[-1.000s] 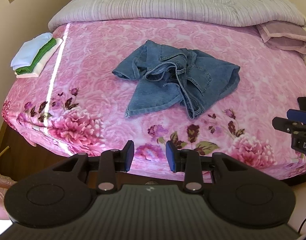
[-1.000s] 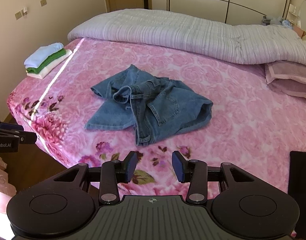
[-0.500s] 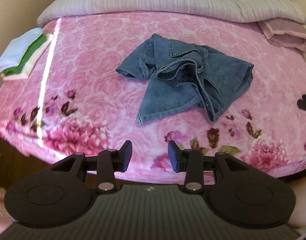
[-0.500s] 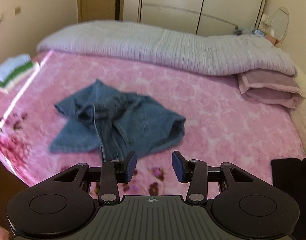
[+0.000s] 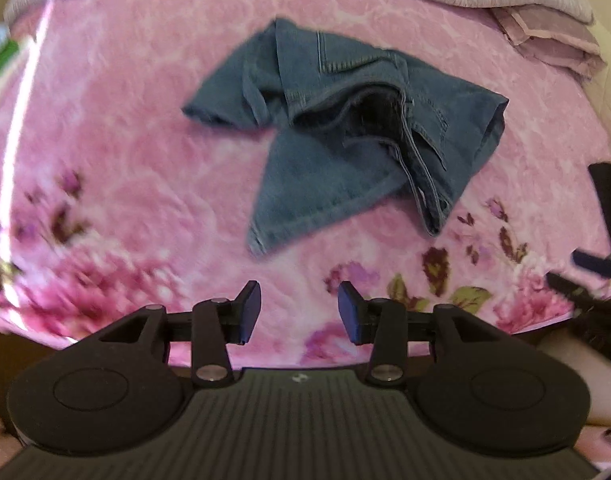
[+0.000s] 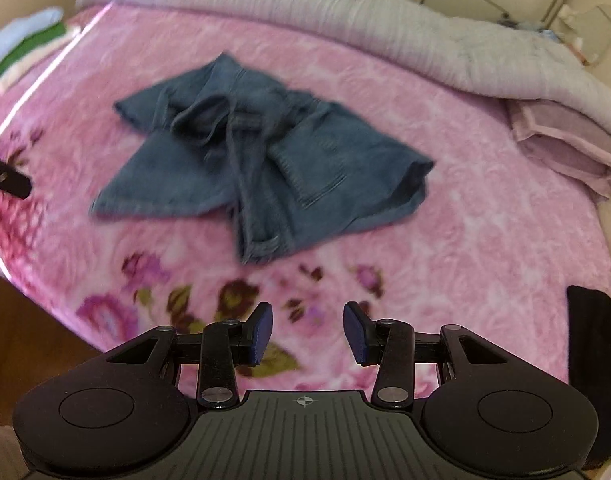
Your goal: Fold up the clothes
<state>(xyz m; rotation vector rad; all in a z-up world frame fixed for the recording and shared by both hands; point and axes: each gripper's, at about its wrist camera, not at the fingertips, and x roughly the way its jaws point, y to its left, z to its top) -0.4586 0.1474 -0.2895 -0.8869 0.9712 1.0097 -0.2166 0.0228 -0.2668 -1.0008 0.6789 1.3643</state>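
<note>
A crumpled pair of blue denim shorts [image 5: 345,136] lies in the middle of the pink floral bedspread [image 5: 125,152]. The same denim shorts [image 6: 261,168] show blurred in the right wrist view. My left gripper [image 5: 299,312] hovers over the bed's near edge, open and empty, short of the shorts' nearest hem. My right gripper [image 6: 307,334] is also open and empty, above the flower border in front of the shorts. Part of the right gripper [image 5: 585,280] shows at the right edge of the left wrist view.
A stack of folded clothes [image 6: 21,44], white, green and cream, sits at the bed's far left corner. A grey quilt [image 6: 345,12] runs along the head of the bed, with a mauve pillow [image 6: 565,140] at the right. A black item [image 6: 589,344] lies at the right edge.
Both grippers have moved forward over the bed toward the shorts, which now look larger. Both views tilted downward. The jaws stayed open.
</note>
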